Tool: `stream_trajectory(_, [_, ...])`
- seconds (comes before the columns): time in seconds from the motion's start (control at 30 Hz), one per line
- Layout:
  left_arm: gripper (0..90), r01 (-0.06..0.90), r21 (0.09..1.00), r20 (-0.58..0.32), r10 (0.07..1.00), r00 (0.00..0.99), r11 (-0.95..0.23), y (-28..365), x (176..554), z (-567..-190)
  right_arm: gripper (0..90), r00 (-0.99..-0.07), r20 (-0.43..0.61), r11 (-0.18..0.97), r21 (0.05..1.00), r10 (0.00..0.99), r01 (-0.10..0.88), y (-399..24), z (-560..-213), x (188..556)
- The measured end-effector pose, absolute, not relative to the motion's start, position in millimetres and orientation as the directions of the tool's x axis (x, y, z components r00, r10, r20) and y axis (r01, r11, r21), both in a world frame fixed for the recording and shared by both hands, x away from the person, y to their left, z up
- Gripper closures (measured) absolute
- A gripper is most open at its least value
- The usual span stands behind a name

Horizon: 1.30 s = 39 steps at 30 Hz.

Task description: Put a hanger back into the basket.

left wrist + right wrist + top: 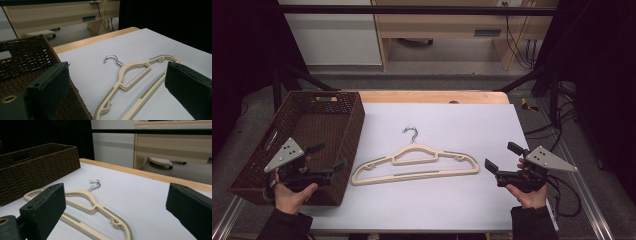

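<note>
The cream hanger (414,164) is lying flat mid-tabletop, between the left gripper (331,156) near the basket (343,107) and the right gripper (501,156) by the right edge. Both sets of fingers are wide, holding nothing, well apart from it.

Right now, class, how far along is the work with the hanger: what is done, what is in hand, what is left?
Nothing looks done: the hanger lies flat on the table, outside the wicker basket. The left gripper and right gripper are open and empty on either side of it. Reaching, grasping and moving it all seem left.
</note>
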<state>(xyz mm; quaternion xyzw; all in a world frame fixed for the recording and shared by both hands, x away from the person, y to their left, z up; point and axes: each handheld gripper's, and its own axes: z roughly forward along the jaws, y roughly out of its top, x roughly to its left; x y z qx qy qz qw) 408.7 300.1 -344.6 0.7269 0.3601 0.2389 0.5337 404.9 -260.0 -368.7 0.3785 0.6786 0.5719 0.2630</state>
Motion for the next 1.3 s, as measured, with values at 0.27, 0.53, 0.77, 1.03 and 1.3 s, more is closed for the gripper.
stream_trajectory(0.27, [6.1, 0.268, 0.945, -0.030, 0.770, 0.637, -0.185, 295, 413, -340, 3.1, -0.583, 0.073, 0.065, 0.975, 0.809, 0.212, -258, -369, 405])
stream_trajectory(0.53, [7.0, 0.288, 0.925, -0.011, 0.741, 0.672, -0.248, 279, 423, -336, 3.1, -0.592, 0.065, 0.085, 0.971, 0.804, 0.223, -254, -370, 407])
stream_trajectory(0.77, [7.6, 0.299, 0.892, 0.029, 0.703, 0.711, -0.339, 253, 439, -325, 3.3, -0.583, 0.067, 0.081, 0.971, 0.810, 0.224, -254, -370, 408])
stream_trajectory(1.03, [9.3, 0.324, 0.832, 0.061, 0.655, 0.753, -0.451, 214, 461, -330, 3.5, -0.589, 0.058, 0.091, 0.971, 0.806, 0.219, -255, -370, 408])
stream_trajectory(1.3, [10.9, 0.383, 0.751, 0.075, 0.645, 0.760, -0.538, 182, 485, -355, 3.6, -0.593, 0.051, 0.104, 0.969, 0.804, 0.225, -254, -370, 409])
